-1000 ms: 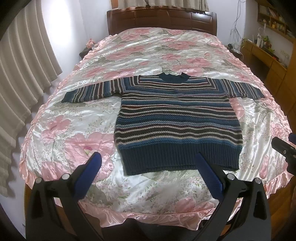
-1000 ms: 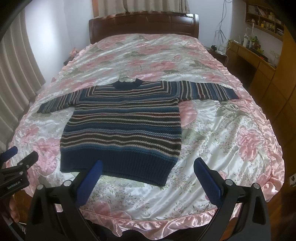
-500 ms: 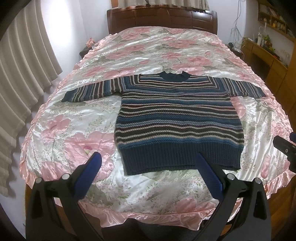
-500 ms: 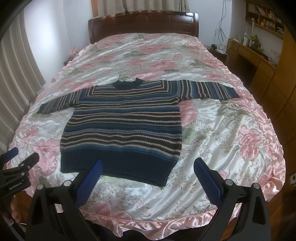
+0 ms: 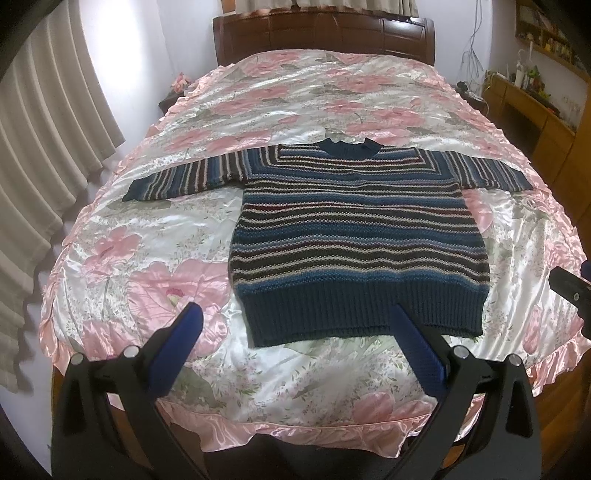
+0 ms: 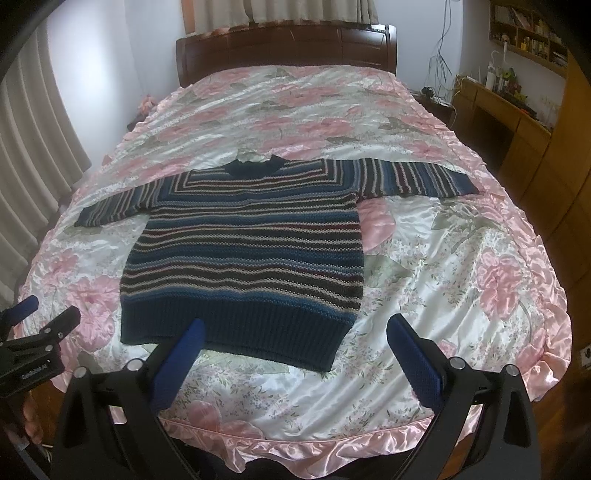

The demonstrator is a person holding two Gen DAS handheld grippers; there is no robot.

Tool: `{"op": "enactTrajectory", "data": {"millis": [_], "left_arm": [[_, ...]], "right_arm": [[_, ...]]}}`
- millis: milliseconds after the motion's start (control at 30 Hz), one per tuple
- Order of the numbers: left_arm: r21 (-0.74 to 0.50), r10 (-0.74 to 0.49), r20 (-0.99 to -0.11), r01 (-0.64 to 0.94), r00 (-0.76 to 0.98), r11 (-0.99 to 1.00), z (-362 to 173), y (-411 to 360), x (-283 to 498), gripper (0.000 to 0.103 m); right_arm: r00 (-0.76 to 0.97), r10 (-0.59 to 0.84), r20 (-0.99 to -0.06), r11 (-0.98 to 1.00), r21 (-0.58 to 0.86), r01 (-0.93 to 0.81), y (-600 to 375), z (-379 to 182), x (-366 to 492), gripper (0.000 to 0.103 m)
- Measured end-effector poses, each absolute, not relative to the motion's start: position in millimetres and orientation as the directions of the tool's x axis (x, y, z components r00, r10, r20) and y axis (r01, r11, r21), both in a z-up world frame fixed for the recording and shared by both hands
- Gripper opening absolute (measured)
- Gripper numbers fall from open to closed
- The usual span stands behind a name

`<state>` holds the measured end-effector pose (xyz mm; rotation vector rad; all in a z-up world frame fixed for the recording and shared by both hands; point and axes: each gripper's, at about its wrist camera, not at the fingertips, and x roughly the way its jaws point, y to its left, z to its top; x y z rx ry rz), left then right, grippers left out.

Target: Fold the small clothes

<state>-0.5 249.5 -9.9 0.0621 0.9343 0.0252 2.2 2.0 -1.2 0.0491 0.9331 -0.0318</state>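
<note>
Hovering spread and empty, left gripper point(image 5: 291, 332) and right gripper point(image 6: 293, 341) face sweater point(image 5: 354, 240) lying flat ahead, sleeves running crosswise; hem nearest both.

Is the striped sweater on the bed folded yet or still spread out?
Spread out, not folded. The striped sweater lies flat on the bedspread, both sleeves stretched sideways, hem toward the open grippers.

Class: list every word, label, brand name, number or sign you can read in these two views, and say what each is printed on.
White lettering on the left gripper body, in the right wrist view: too small and blurred to read.
Striped sweater, floral bedspread, right gripper: no text visible.
Shelf items: too small to read.
</note>
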Motion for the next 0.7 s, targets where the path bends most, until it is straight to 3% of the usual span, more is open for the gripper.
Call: {"op": "enactTrajectory", "data": {"millis": [700], "left_arm": [[0.068,0.052,-0.804,0.004,0.592,0.998,-10.4,248.7,0.5,0.100]], "right_arm": [[0.588,-0.004,-0.809,0.998,0.031,0.049,5.7,-9.4,3.7,0.099]]}}
